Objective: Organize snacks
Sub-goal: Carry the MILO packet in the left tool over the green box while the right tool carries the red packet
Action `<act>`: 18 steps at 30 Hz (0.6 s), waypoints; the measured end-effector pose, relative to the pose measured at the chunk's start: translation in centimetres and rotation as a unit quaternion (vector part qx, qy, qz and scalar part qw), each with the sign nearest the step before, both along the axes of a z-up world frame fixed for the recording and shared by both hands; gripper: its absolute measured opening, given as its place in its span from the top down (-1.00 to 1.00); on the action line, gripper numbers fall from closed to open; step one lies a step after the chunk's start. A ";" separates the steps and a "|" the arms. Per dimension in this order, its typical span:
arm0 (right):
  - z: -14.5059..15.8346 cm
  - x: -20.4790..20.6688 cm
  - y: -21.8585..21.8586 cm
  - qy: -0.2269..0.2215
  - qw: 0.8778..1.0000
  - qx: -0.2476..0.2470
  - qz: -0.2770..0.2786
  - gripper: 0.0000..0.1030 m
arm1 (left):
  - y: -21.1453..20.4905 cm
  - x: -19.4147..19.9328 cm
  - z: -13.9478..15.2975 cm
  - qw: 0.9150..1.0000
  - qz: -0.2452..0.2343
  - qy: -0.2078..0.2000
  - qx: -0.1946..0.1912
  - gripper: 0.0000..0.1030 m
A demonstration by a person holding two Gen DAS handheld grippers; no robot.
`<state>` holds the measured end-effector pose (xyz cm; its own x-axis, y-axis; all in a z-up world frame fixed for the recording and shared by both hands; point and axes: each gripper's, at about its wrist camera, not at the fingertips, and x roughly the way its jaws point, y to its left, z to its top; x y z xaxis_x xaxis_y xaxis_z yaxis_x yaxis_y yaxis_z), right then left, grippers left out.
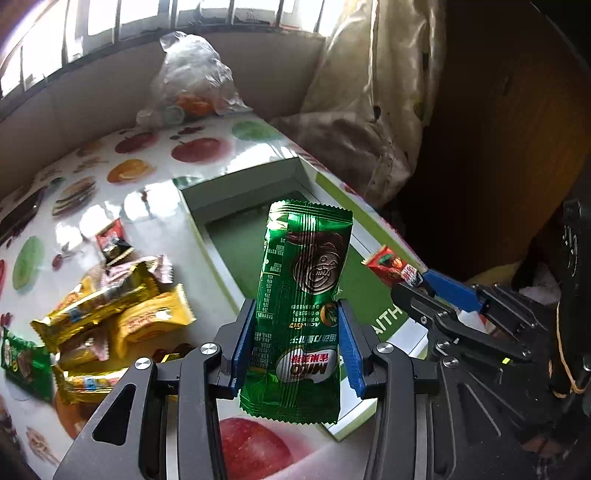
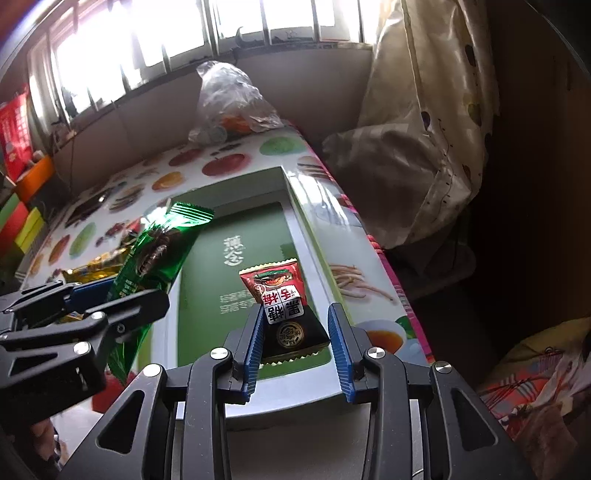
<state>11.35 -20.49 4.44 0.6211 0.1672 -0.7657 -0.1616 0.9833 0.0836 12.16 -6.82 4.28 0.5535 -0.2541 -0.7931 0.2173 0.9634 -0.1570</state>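
Over the open green box [image 1: 258, 236] on the bench [image 1: 110, 155], we hold two snacks: our left hand-held gripper [image 1: 297, 343] pinches the green packet [image 1: 303, 295] by its lower half, and our right hand-held gripper [image 2: 295, 347] clamps the small red-and-black packet [image 2: 284, 310]. Released too far right, the small one could catch the box rim; the tall packet may flop out leftward toward the loose pile [image 1: 110, 314].

Home room: fruit-print tabletop [image 1: 155, 155] set beneath barred window [image 2: 184, 33], spotted curtain [image 2: 424, 110] at upper right.
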 end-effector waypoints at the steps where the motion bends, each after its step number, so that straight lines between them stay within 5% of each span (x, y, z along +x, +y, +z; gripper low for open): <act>1: -0.2 0.2 0.0 0.002 1.000 -0.003 0.001 0.35 | -0.2 0.3 -0.3 1.000 0.000 0.004 0.002 0.16; 18: -1.3 1.3 0.3 0.005 0.999 -0.041 0.016 0.34 | -1.0 1.7 -1.5 1.000 -0.008 0.024 -0.003 0.16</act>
